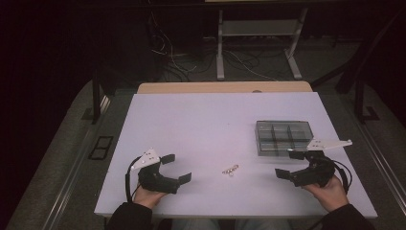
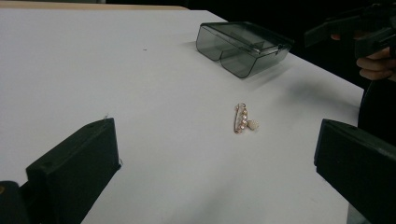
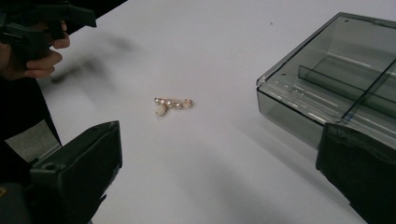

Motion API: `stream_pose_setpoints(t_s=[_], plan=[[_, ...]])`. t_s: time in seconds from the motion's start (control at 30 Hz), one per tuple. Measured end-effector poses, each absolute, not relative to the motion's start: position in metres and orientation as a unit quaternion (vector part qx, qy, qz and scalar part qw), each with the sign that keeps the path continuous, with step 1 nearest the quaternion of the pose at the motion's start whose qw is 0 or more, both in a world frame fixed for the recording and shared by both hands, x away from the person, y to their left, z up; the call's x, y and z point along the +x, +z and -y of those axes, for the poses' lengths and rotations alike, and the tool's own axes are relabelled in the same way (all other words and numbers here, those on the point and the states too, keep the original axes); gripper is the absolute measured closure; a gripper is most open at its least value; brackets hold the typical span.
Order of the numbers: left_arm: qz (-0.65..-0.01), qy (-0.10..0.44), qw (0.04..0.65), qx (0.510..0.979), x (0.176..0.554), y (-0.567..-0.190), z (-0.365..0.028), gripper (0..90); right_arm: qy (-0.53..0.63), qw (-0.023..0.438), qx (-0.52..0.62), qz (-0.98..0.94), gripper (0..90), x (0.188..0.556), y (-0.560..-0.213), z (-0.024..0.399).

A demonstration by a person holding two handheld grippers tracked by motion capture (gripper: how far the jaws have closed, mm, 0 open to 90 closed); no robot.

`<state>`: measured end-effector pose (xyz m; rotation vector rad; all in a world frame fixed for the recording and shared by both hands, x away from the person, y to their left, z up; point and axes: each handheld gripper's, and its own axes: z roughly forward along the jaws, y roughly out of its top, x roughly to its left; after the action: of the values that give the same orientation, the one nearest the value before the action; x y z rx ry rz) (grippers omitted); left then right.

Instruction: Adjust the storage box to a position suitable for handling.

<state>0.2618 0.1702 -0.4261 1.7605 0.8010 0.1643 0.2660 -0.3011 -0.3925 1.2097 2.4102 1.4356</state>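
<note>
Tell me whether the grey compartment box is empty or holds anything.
Empty. Through the clear grey box, its dividers and bare compartments show; the pearl brooch lies outside it on the table.

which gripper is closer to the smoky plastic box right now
The right gripper. It hovers just at the near edge of the box, one jaw reaching its front rim. The left gripper is far across the table, beyond the pearl brooch. Both are open and empty.

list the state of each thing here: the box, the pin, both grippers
box: lid shut, compartments look empty
pearl pin: lying flat on the table, untouched
left gripper: jaws open, holding nothing
right gripper: jaws open, holding nothing
</note>
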Motion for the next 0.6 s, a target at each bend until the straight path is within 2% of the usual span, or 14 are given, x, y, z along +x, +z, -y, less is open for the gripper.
stream_pose_setpoints(t_s=[0.6], plan=[[-0.336,0.068,0.563,0.752,0.261,-0.426,-0.167,0.0,0.462,0.056,0.399,-0.79,0.1,0.284,-0.373,0.323]])
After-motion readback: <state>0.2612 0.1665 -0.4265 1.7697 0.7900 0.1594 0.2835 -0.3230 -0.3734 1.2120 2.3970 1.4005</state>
